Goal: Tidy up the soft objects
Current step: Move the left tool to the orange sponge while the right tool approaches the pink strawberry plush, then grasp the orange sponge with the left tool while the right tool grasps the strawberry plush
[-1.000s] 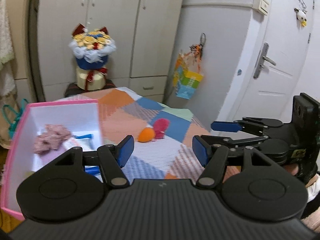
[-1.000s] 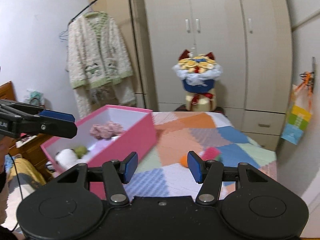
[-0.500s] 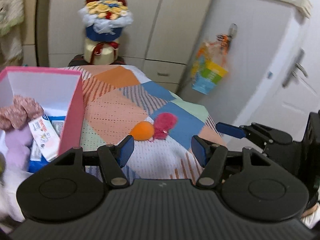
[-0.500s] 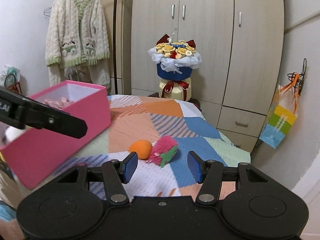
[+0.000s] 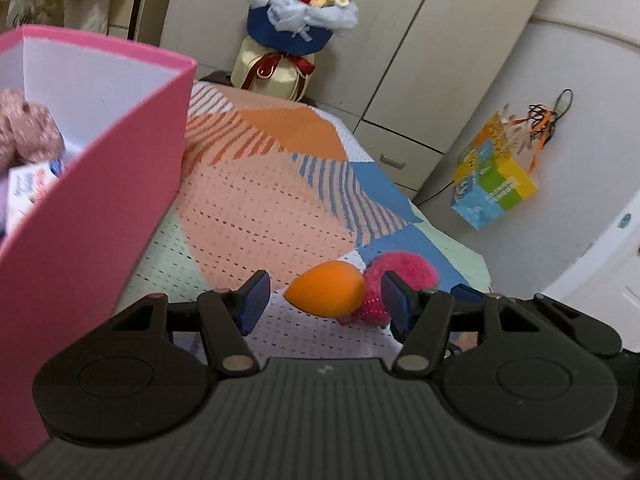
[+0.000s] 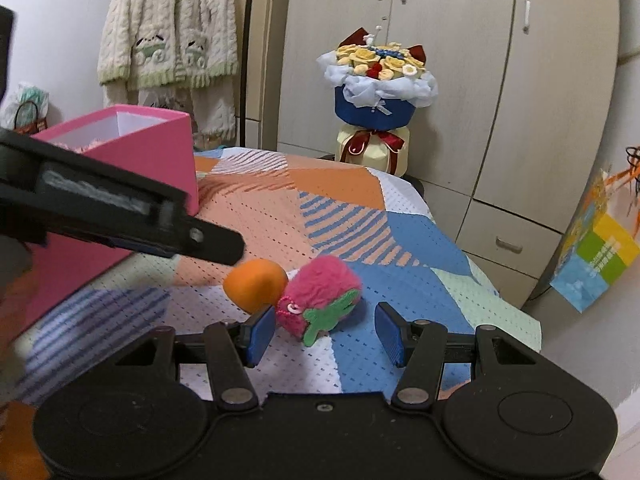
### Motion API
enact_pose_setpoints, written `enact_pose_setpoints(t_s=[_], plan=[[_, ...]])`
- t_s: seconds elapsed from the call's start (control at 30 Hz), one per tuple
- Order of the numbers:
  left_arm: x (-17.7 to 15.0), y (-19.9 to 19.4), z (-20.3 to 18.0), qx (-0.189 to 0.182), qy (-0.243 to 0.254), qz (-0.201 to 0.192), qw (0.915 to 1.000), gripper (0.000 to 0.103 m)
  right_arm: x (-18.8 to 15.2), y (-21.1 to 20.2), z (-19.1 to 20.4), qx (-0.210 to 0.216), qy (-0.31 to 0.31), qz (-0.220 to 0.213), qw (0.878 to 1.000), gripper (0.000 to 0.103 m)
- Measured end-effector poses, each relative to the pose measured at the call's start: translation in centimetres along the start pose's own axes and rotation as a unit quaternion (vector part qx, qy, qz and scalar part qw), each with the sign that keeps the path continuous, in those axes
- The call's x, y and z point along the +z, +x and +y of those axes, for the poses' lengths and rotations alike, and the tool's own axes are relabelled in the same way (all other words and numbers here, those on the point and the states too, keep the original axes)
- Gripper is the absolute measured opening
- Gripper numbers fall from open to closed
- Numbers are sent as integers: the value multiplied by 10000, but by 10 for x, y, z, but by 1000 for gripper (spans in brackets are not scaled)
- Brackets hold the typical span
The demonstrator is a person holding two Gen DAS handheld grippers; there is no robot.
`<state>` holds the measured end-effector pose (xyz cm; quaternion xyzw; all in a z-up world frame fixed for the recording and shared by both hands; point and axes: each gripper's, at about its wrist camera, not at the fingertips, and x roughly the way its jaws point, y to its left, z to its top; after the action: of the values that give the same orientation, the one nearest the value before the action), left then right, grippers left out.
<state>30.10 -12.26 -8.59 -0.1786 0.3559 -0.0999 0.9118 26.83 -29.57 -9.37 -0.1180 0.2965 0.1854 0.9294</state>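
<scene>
I see an orange egg-shaped sponge lying on its side on the patchwork cover, touching a fuzzy pink strawberry plush with a green felt leaf. Left of them stands the open pink box, holding what looks like a brownish plush, partly hidden.

left tongs: wide open, nothing in them, low over the bed
orange sponge: egg-shaped, lying on the patchwork bedspread, right between the blue pads
pink plush: touching the sponge's right side
pink box: left of the sponge, well apart, fuzzy stuff inside
right tongs: just a blue tip poking out right of the plush
</scene>
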Motion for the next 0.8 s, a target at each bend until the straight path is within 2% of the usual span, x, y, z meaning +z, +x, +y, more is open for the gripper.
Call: enact_pose_setpoints(t_s=[0.17,0.4,0.63,0.73,0.8], plan=[[0,22,0,-30,-231,192,9995,59,2,14,-1,80,-203,72,9997,60],[-3,34,8,13,-379,169,9991,59,1,28,4,50,-480,151,9987,63],[-7,38,4,-125,-204,152,9996,49,-4,31,13,-121,-804,15,9967,64],[-7,39,3,-144,-152,123,9997,47,-6,28,13,-147,-797,-41,9967,62],[-8,38,2,-144,-92,92,9998,46,-7,28,13,-115,-797,-19,9967,53]])
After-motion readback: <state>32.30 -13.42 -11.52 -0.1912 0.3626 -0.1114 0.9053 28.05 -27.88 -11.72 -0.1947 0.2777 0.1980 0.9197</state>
